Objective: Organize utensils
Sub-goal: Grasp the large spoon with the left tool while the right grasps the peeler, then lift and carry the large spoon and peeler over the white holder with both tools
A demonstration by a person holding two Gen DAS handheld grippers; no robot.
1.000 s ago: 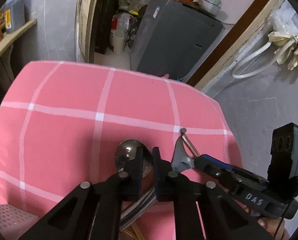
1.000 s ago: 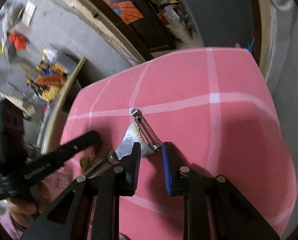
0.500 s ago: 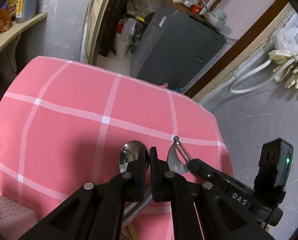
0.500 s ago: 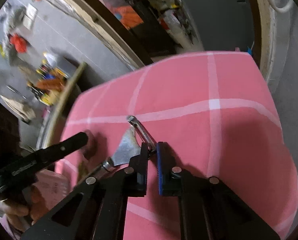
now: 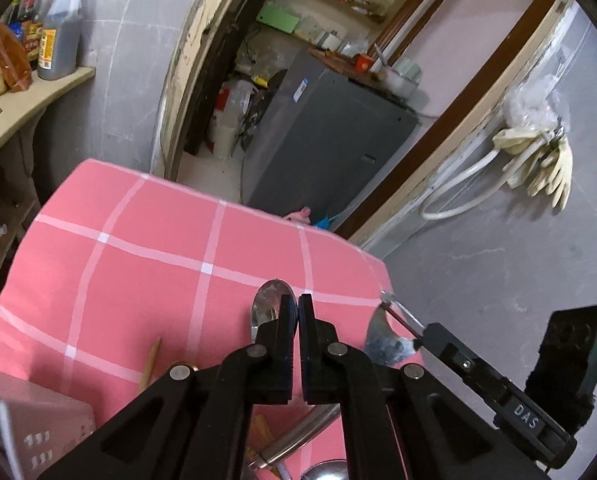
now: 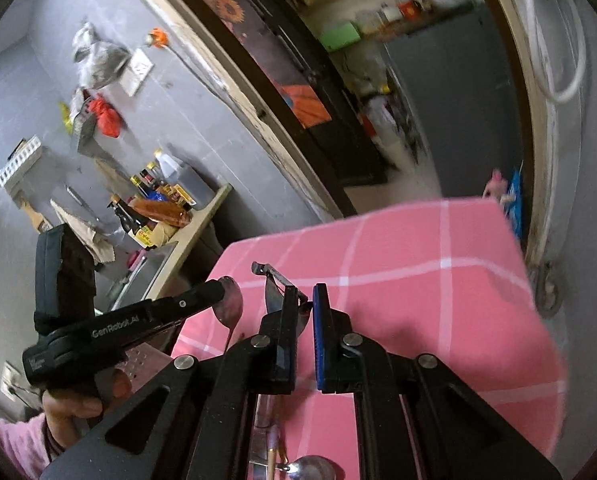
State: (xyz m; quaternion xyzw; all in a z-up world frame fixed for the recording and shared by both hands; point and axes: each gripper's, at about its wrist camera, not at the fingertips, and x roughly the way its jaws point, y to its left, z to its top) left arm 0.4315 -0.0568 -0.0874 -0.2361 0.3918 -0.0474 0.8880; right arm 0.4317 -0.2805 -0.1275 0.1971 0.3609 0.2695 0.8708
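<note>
My left gripper (image 5: pixel 297 312) is shut on a metal spoon (image 5: pixel 267 309) and holds it above the pink checked tablecloth (image 5: pixel 138 256); the spoon's bowl pokes out beyond the fingers. It also shows in the right wrist view (image 6: pixel 230 304). My right gripper (image 6: pixel 305 300) is shut on a metal peeler (image 6: pixel 276 286), lifted off the cloth; the peeler also shows in the left wrist view (image 5: pixel 386 332), beside the left gripper. More utensils lie below: a spoon (image 6: pixel 312 468) and a wooden chopstick (image 5: pixel 150 362).
A pink perforated basket (image 5: pixel 26 428) sits at the near left. A grey wall (image 5: pixel 498 248) stands close on the right. A counter with bottles (image 5: pixel 54 40) is to the left, a grey cabinet (image 5: pixel 326 144) beyond the table.
Both grippers closed on their utensils and lifted them off the cloth. The spoon and the peeler rose together, and both cameras now sit higher above the table.
</note>
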